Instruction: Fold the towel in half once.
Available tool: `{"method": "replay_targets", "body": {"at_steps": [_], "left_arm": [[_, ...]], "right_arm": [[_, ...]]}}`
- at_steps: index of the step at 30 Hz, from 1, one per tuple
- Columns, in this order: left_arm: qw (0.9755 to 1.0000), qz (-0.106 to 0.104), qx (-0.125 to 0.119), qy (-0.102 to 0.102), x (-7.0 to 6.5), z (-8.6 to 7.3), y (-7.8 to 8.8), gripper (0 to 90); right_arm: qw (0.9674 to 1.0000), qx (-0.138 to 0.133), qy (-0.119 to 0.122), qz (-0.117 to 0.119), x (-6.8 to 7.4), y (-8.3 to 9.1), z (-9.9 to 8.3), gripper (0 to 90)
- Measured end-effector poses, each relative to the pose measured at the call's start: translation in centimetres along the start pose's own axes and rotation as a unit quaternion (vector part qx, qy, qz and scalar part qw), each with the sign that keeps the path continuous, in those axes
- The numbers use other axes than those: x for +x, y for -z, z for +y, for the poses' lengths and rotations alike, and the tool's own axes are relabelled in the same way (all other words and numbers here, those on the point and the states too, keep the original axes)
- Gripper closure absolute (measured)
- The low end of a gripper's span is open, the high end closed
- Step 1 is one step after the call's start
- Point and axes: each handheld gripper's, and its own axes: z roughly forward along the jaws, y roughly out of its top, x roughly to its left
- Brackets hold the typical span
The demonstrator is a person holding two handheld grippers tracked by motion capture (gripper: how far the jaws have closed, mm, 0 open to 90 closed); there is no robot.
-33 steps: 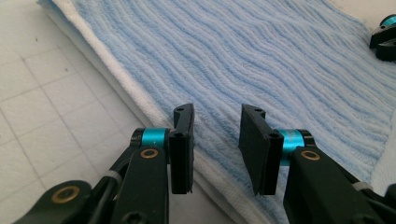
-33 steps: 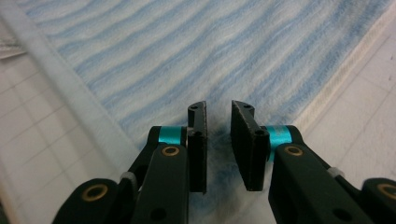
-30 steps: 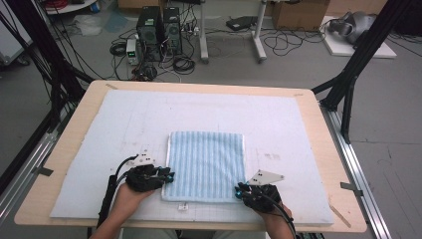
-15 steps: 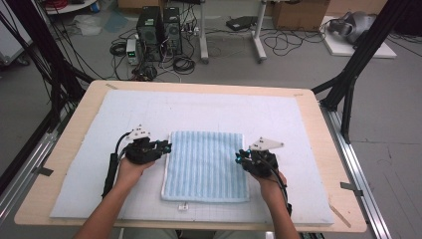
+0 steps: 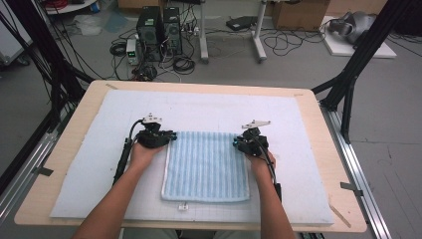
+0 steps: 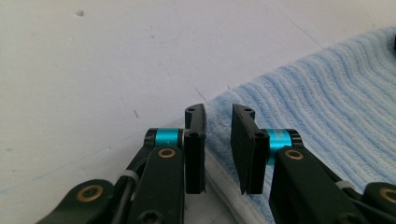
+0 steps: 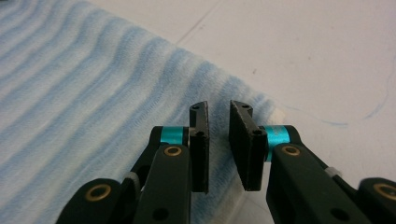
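Observation:
A light blue ribbed towel [image 5: 206, 167] lies folded flat on the white mat [image 5: 224, 107]. My left gripper [image 5: 170, 136] is at the towel's far left corner and my right gripper [image 5: 237, 143] at its far right corner. In the left gripper view the jaws of my left gripper [image 6: 218, 119] stand a narrow gap apart over the towel's white-edged corner [image 6: 327, 93]; they have just been closing, with nothing pinched between them. The right gripper [image 7: 218, 114] shows the same narrow gap above the towel's corner [image 7: 93, 84], its pads not pressing on cloth.
The mat covers most of a wooden table [image 5: 199, 85]. Black frame posts [image 5: 348, 84] stand at the table's sides. Computers and cables [image 5: 159, 30] sit on the floor beyond the far edge. A small white tag [image 5: 182, 205] lies at the towel's near edge.
Both hands have slid away from the near edge along the towel's two sides to its far corners. The towel lies as before.

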Motion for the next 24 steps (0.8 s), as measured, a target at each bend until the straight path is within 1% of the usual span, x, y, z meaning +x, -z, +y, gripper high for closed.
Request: {"method": "replay_targets", "body": {"at_steps": [1, 2, 4, 5, 6, 7, 9, 10, 11, 13, 14, 15, 16, 18, 19, 20, 21, 22, 23, 24], "left_arm": [[1.0000, 0.004, 0.003, -0.003, -0.1, 0.0, -0.1, 75.0], [0.9999, 0.011, 0.002, -0.003, -0.3, 0.1, -0.3, 75.2], [0.9997, 0.021, 0.003, -0.010, -0.5, 0.1, -0.4, 76.3], [0.9997, 0.021, 0.003, -0.011, -0.4, 0.1, -0.4, 76.7], [0.9998, 0.020, 0.003, -0.007, -0.4, 0.1, -0.4, 76.9], [0.9998, 0.017, 0.002, -0.002, -0.3, 0.1, -0.4, 77.1], [0.9999, 0.015, 0.002, -0.003, -0.3, 0.1, -0.3, 77.0], [0.9999, 0.012, 0.000, -0.003, -0.3, 0.1, -0.3, 74.7], [0.9999, 0.011, -0.004, -0.002, -0.2, 0.1, -0.1, 69.1], [0.9999, 0.004, -0.009, 0.010, 0.1, 0.2, 0.2, 52.4], [0.9995, -0.009, -0.018, 0.024, 0.3, 0.3, 0.6, 47.1], [0.9991, -0.014, -0.031, 0.026, 0.4, 0.3, 1.0, 44.0], [0.9986, -0.017, -0.044, 0.024, 0.4, 0.4, 1.4, 40.0], [0.9967, -0.028, -0.071, 0.028, 0.3, 0.5, 2.5, 34.6], [0.9959, -0.033, -0.079, 0.030, 0.3, 0.6, 3.0, 30.3], [0.9950, -0.042, -0.088, 0.020, 0.2, 0.5, 3.5, 26.1], [0.9934, -0.051, -0.102, 0.011, 0.1, 0.4, 4.0, 23.5], [0.9921, -0.052, -0.114, 0.003, -0.1, 0.2, 4.4, 20.9], [0.9918, -0.051, -0.117, 0.000, -0.1, 0.1, 4.7, 19.2], [0.9907, -0.061, -0.122, 0.000, -0.1, 0.0, 5.2, 19.2]], "right_arm": [[1.0000, -0.001, -0.005, -0.001, -0.2, -0.1, -0.1, 76.8], [1.0000, -0.002, -0.002, -0.002, -0.2, -0.1, -0.1, 76.7], [1.0000, -0.003, -0.002, -0.007, -0.3, -0.1, -0.1, 75.9], [0.9999, -0.005, 0.000, -0.009, -0.4, -0.1, -0.1, 76.0], [0.9998, -0.005, 0.000, -0.019, -0.5, -0.1, -0.2, 76.0], [0.9998, -0.007, -0.003, -0.020, -0.7, -0.1, -0.2, 75.9], [0.9997, -0.008, -0.011, -0.018, -0.8, -0.1, -0.2, 75.6], [0.9998, -0.009, -0.006, -0.018, -0.7, 0.0, -0.2, 74.1], [0.9998, -0.009, -0.005, -0.019, -0.7, 0.1, -0.2, 72.2], [0.9996, -0.023, -0.008, -0.012, -0.8, 0.7, -0.2, 69.1], [0.9995, -0.027, -0.007, -0.012, -0.8, 1.0, -0.2, 66.1], [0.9994, -0.033, -0.006, -0.011, -1.0, 1.5, -0.2, 61.3], [0.9992, -0.036, -0.011, -0.009, -1.1, 1.9, -0.2, 57.6], [0.9991, -0.041, -0.003, -0.010, -1.3, 2.8, -0.4, 48.1], [0.9989, -0.045, -0.003, -0.005, -1.4, 3.2, -0.6, 44.4], [0.9987, -0.050, -0.001, 0.002, -1.5, 3.7, -0.7, 40.4], [0.9985, -0.054, 0.001, 0.005, -1.5, 4.2, -0.9, 36.8], [0.9982, -0.059, 0.004, 0.009, -1.6, 4.8, -1.0, 32.7], [0.9980, -0.061, 0.008, 0.012, -1.7, 5.2, -1.2, 27.9], [0.9981, -0.059, 0.011, 0.016, -1.7, 5.5, -1.4, 24.2]]}}
